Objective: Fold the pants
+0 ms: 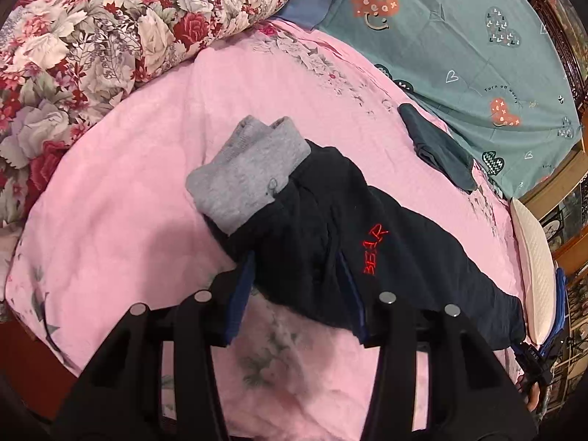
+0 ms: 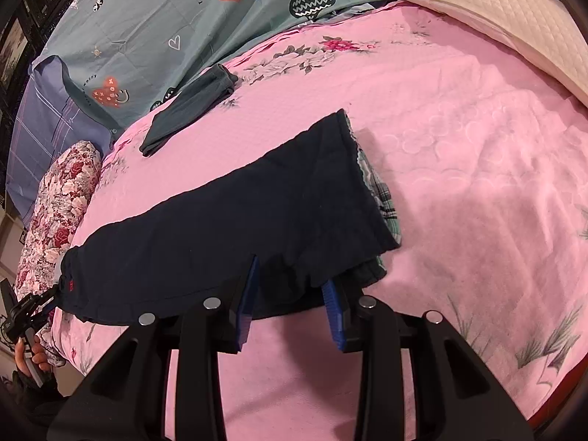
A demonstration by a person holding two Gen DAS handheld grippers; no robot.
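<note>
Pants (image 1: pixel 367 242): lying flat across the pink bedspread (image 1: pixel 147 183); dark navy, red lettering on the cloth in your left view; grey ribbed waistband (image 1: pixel 250 172) bunching up at the far end from your left tool; in your right view the same pants (image 2: pixel 228 220) are stretching from the drawstring end at left to a hem at right, with plaid lining (image 2: pixel 386 202) peeking out along that hem.

Left gripper (image 1: pixel 297 301): you are holding its fingers apart; both blue pads are sitting at the near edge of the pants, the cloth edge lying between them; whether they are touching it, I cannot tell.

Right gripper (image 2: pixel 294 308): you are holding this one spread too; the blue pads (image 2: pixel 250 305) are sitting either side of a fold at the near edge; nothing pinched.

Other cloth: a small dark folded garment (image 2: pixel 187 110) is lying on the bedspread beyond the pants, well apart from them.

Bedding: a floral quilt (image 1: pixel 92 29) is heaped at the far left of your left view; a teal sheet with hearts (image 1: pixel 477 36) is running along the far side; a cream quilted pillow (image 2: pixel 496 18) is resting at the bed edge.
</note>
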